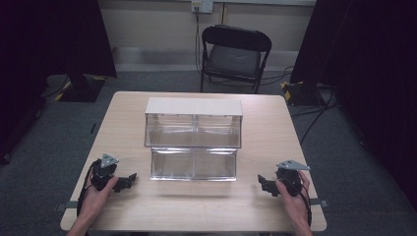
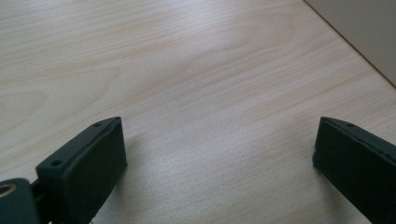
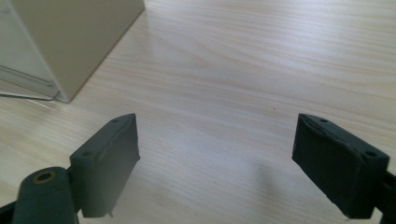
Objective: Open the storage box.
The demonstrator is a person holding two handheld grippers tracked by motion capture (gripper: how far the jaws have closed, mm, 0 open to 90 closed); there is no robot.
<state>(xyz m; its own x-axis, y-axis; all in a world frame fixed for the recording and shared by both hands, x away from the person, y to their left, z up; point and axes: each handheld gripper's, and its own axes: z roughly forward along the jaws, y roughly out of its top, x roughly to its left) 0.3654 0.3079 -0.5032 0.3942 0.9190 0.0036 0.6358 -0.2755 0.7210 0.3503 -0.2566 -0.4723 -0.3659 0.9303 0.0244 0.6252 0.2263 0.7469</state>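
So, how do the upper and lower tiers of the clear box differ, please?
The upper tier stands higher and farther back than the lower tier. The upper tier carries a pale opaque top; the lower tier shows none. Both are clear-fronted, split down the middle and look empty.

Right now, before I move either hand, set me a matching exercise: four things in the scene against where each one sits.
Things:
1. black folding chair
2. clear two-step bin
3. left gripper
4. right gripper

Places:
A. near right part of the table
B. on the floor beyond the table's far edge
C. middle of the table
D. near left part of the table

Pairs: 1-B, 2-C, 3-D, 4-A
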